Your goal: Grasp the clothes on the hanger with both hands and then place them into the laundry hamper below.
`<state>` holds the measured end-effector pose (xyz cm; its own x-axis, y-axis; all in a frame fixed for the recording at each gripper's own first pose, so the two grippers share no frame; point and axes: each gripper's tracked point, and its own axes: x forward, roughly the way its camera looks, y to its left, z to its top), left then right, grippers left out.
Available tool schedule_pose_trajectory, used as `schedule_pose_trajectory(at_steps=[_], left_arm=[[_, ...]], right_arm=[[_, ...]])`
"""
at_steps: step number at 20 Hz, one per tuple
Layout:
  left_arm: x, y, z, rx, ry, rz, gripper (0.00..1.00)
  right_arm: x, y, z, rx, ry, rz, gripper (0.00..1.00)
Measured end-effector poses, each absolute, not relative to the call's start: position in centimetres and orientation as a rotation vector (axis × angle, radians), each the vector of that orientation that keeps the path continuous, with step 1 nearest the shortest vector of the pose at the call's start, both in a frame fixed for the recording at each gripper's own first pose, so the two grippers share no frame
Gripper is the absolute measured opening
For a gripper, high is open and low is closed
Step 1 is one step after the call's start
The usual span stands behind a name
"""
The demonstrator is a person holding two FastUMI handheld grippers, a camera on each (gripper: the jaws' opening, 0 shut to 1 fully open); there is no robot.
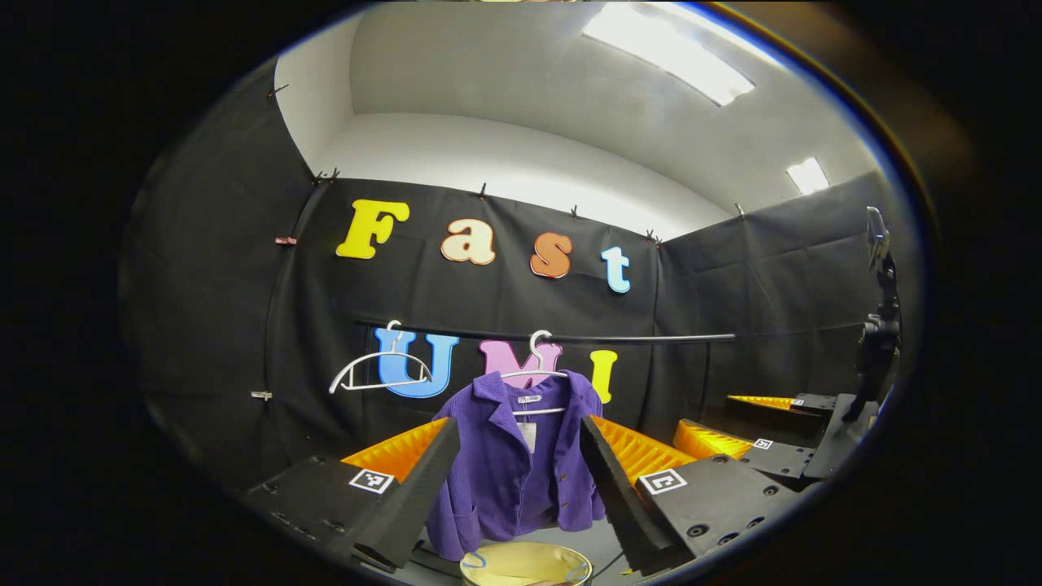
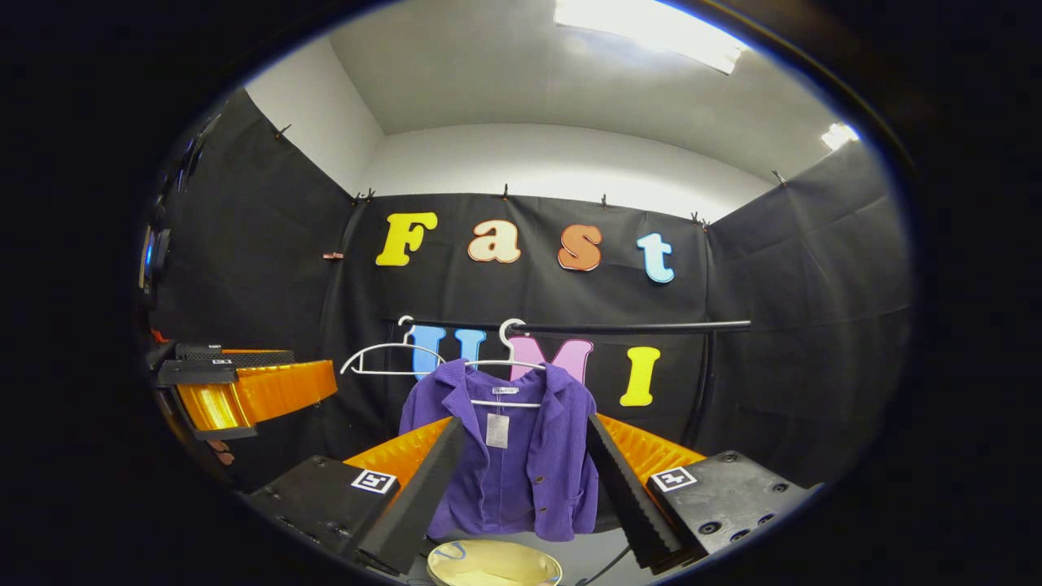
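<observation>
Hanging from a white plastic hanger [image 2: 505, 382] on the black rail [image 2: 619, 328], the purple corduroy jacket [image 2: 521, 464] sits straight ahead of you, above the pale yellow laundry hamper [image 2: 492, 563]. It looks soft, light and floppy; pinch each shoulder. Your left gripper [image 1: 517, 488] and right gripper [image 2: 521, 496] are both spread wide, holding nothing.

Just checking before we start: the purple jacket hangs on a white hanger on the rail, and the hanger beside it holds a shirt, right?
Not quite. The purple jacket does hang on a white hanger on the rail, but the hanger beside it is bare, as the right gripper view shows.
</observation>
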<state>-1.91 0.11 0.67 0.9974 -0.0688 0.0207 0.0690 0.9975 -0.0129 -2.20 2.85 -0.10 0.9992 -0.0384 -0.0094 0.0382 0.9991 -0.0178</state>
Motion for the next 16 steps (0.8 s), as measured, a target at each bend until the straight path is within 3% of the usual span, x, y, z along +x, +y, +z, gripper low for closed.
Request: schedule_pose_trajectory(at_steps=[8, 16], left_arm=[[-0.9, 0.1, -0.8, -0.016, 0.001, -0.154, 0.93], [10.0, 0.2, -4.5, -0.014, -0.002, -0.088, 0.94]], right_arm=[[-0.9, 2.8, -2.5, -0.012, 0.040, -0.123, 0.97], [10.6, 0.3, -6.4, 0.020, 0.025, -0.045, 0.97]])
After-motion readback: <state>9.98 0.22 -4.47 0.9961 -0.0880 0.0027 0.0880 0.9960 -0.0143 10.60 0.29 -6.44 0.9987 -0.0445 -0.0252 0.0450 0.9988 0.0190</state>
